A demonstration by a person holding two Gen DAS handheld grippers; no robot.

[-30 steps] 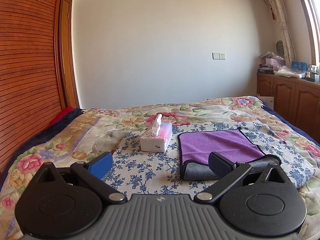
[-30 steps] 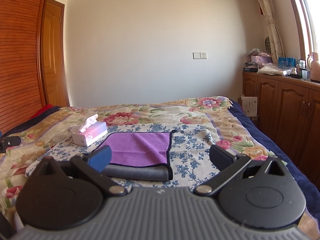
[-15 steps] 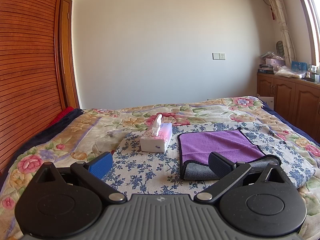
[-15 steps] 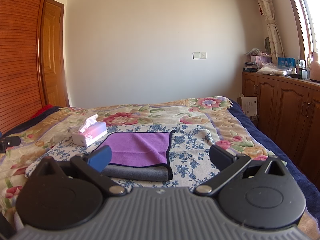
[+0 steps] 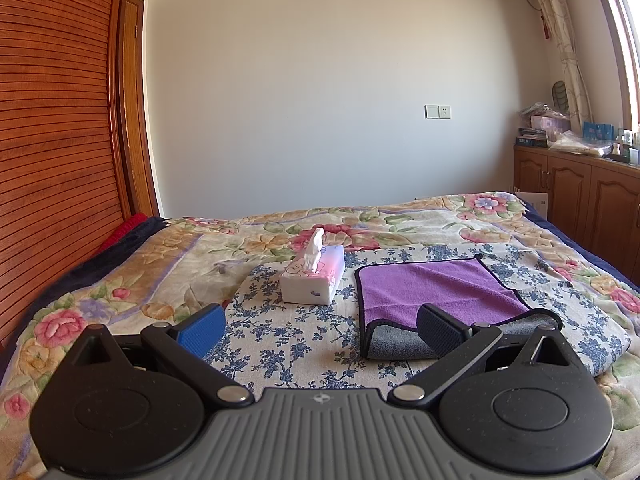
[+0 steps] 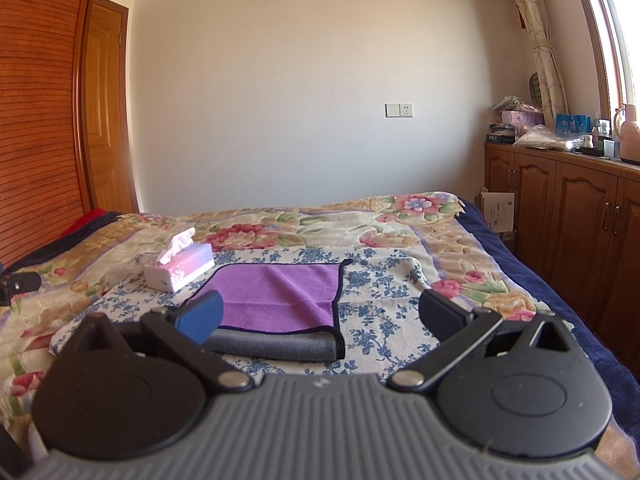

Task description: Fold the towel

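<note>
- The fingers (image 5: 202,330) of the left gripper (image 5: 320,330) are spread wide with nothing between them, and the right gripper (image 6: 320,316) is spread just as wide and equally empty — neither is touching cloth.
- The towel (image 5: 434,294) is seen lying flat on the blue-flowered sheet (image 5: 280,332), at about one o'clock from the left gripper and at about eleven o'clock from the right one.
- Its purple face is turned up; along the near edge a grey strip is shown, edged in black, which is judged to be either the underside turned over or a lower layer showing — which of the two cannot be told.
- The fold is therefore judged to be at most begun: most of the purple area is still laid out open, and at least one full fold is left to be made.
- A tissue box (image 5: 314,278) stands near the towel's left edge, at about twelve o'clock from the left gripper, apart from the cloth.
- Beyond it the floral quilt (image 5: 400,220) is spread over the bed, with wooden cabinets (image 6: 560,216) at three o'clock.
</note>
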